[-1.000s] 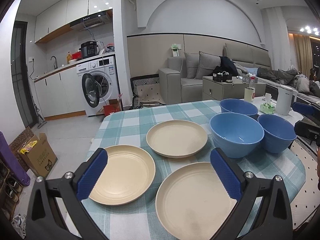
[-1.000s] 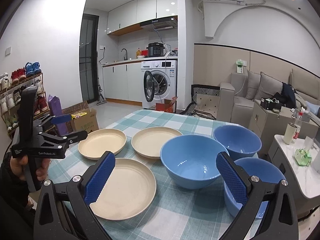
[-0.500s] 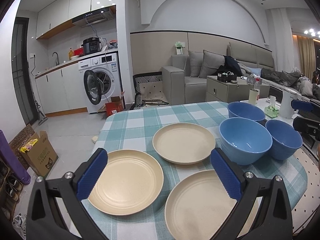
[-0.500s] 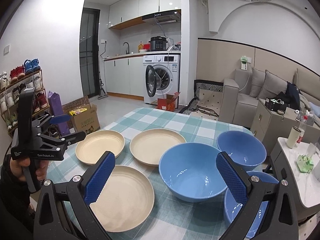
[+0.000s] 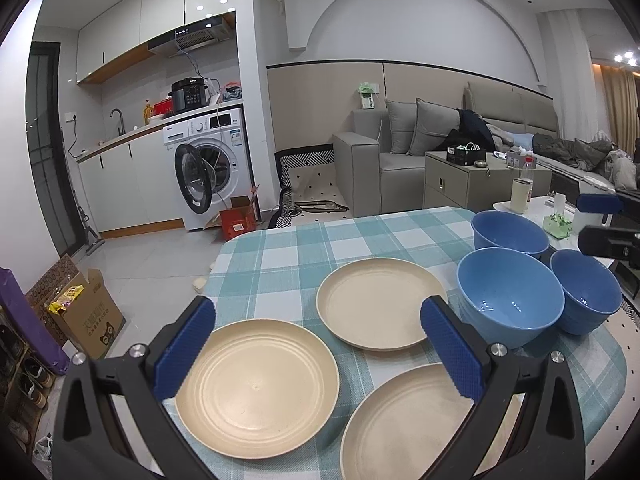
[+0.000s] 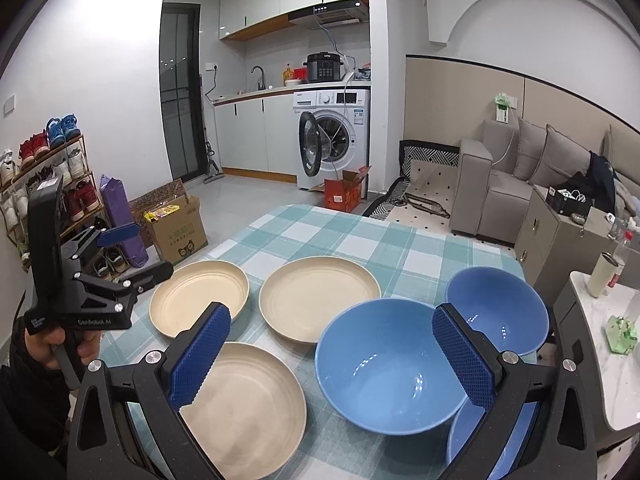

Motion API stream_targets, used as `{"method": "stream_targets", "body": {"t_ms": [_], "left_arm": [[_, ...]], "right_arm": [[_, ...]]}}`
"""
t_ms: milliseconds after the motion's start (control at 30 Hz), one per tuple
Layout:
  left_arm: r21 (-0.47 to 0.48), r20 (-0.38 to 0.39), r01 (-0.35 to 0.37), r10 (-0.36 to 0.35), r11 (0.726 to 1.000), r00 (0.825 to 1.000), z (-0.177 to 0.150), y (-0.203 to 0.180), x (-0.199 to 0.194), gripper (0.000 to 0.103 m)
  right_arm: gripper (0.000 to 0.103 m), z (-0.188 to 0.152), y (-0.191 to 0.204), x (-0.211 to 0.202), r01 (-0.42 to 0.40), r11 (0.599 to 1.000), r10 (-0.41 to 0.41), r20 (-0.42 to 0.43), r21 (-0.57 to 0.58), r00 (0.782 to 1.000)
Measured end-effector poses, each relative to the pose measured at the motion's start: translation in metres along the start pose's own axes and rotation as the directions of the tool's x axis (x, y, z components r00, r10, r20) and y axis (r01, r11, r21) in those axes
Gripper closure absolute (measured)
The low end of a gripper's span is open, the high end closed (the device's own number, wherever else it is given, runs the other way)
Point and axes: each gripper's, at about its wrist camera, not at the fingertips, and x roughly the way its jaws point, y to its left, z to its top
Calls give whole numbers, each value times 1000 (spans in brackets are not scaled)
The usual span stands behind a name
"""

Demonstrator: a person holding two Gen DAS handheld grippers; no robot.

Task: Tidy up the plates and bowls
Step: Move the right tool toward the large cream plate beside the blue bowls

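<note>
I hold two grippers over a table covered by a teal checked tablecloth (image 5: 280, 256). My left gripper (image 5: 316, 344) is spread wide with nothing between its blue pads; my right gripper (image 6: 332, 354) is spread wide and empty too.

I take the centre plate (image 5: 380, 304) as my landmark; it is cream, round and shallow. Just beside it, nearer me and to its left, lies the left plate (image 5: 256, 384). Nearer me and to its right lies the near plate (image 5: 412, 420), partly behind my left gripper's right finger. None of the three plates overlaps another.

To the right of the centre plate, close by its rim, stands the big blue bowl (image 5: 510, 296). Beyond that bowl sits the far bowl (image 5: 508, 230), and further right the small bowl (image 5: 586, 288), which appears to touch the big one.

All six pieces sit upright, mouths to the ceiling. Being round, they have no long axis, so any side approach serves equally.

I judge them light, rigid plastic or fibre ware, smooth and a little slippery, unlikely to shatter. The plates lie flat, so I would pinch the raised rim; each bowl I would take by its wall at the lip, one pad inside, one outside.
</note>
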Motion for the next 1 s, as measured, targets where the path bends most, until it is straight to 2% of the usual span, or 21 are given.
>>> {"method": "stream_targets", "body": {"t_ms": [433,1000], "left_arm": [[-4,-38,21,-22,1000,999,17,-7,30,0],[-11,-102,29,-30,1000,994,25,-1,65,0]], "right_arm": [[0,37,-21,44,-31,999,33,-92,14,995],[0,60,-24,98,-55,998,51,-185,-18,981]]}}
